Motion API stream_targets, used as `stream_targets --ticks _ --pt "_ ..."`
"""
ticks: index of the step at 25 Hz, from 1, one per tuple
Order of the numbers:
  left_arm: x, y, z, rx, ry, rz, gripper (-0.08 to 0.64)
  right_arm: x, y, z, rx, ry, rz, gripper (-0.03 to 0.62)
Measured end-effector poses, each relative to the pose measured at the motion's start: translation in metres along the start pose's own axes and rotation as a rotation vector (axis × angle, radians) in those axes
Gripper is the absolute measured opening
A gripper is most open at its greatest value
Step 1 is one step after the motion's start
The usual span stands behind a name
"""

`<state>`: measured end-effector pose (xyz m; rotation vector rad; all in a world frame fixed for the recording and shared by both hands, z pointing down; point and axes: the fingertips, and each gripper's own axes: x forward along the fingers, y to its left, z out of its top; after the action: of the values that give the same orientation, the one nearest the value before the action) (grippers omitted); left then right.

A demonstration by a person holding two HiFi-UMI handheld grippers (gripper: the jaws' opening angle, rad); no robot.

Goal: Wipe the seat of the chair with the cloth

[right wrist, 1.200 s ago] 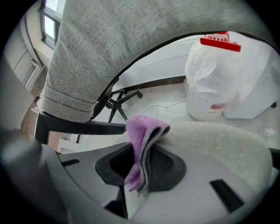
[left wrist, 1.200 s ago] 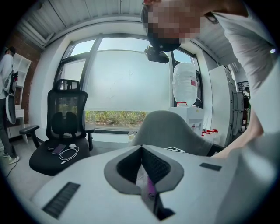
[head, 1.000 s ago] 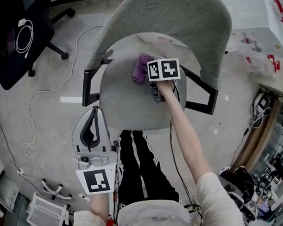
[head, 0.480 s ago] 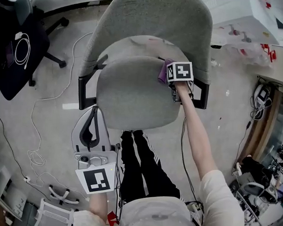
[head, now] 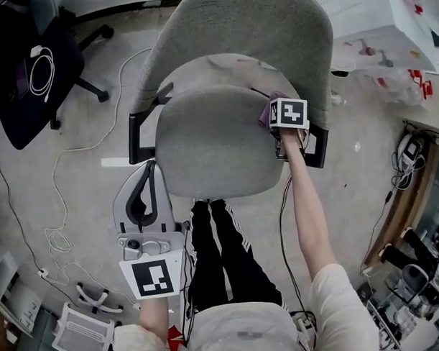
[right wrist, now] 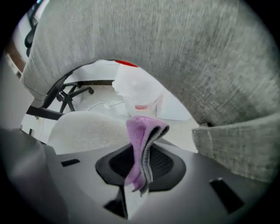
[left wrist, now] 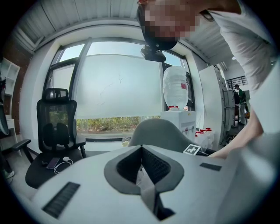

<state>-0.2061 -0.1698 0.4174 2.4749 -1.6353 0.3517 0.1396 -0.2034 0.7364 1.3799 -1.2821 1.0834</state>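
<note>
One purple cloth (right wrist: 141,135) is clamped in the closed jaws of the right tool (right wrist: 138,174) at the rear right edge of the seat (head: 210,146) of a grey office chair (head: 246,35). The left tool (left wrist: 142,165), jaws together and empty, is held off the seat's front left. A second, black chair (head: 29,71) stands well apart.

white short-sleeved top (head: 341,305), black trousers with white side stripes (head: 231,265); grey left gripper (left wrist: 141,158) and right gripper (right wrist: 140,165), each carrying a black-and-white marker cube (head: 288,112).
</note>
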Motion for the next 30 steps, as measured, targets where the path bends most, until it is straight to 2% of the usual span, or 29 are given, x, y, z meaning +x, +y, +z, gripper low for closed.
stream_targets --ticks 3,6,10,12,15,19,21,23,26,30 --pt "-0.009 0.011 0.003 -0.005 -0.003 0.030 0.012 -0.026 0.027 0.006 0.044 -0.087 0.112 0.091" --pt "-0.017 0.021 0.009 -0.017 -0.010 0.068 0.012 -0.050 0.083 0.004 0.090 -0.127 0.296 0.091" --pt "-0.029 0.034 0.012 -0.022 -0.021 0.113 0.012 -0.064 0.178 -0.009 0.033 -0.115 0.481 0.091" --pt "-0.037 0.041 0.007 -0.006 -0.011 0.139 0.012 -0.062 0.229 -0.017 0.036 -0.087 0.584 0.091" --pt "-0.050 0.045 -0.004 0.003 0.010 0.163 0.012 -0.055 0.294 -0.028 0.018 -0.040 0.681 0.091" --pt "-0.066 0.049 -0.023 -0.017 0.038 0.187 0.012 -0.041 0.353 -0.045 -0.056 0.029 0.734 0.091" --pt "-0.072 0.054 -0.031 -0.030 0.050 0.201 0.012 -0.034 0.367 -0.054 -0.095 0.056 0.728 0.091" --pt "-0.075 0.059 -0.036 -0.037 0.048 0.217 0.012 -0.026 0.370 -0.057 -0.129 0.065 0.703 0.091" --pt "-0.075 0.066 -0.038 -0.036 0.039 0.225 0.012 -0.021 0.367 -0.055 -0.129 0.069 0.697 0.091" --pt "-0.070 0.068 -0.031 -0.030 0.030 0.211 0.012 -0.020 0.339 -0.055 -0.152 0.060 0.643 0.091"
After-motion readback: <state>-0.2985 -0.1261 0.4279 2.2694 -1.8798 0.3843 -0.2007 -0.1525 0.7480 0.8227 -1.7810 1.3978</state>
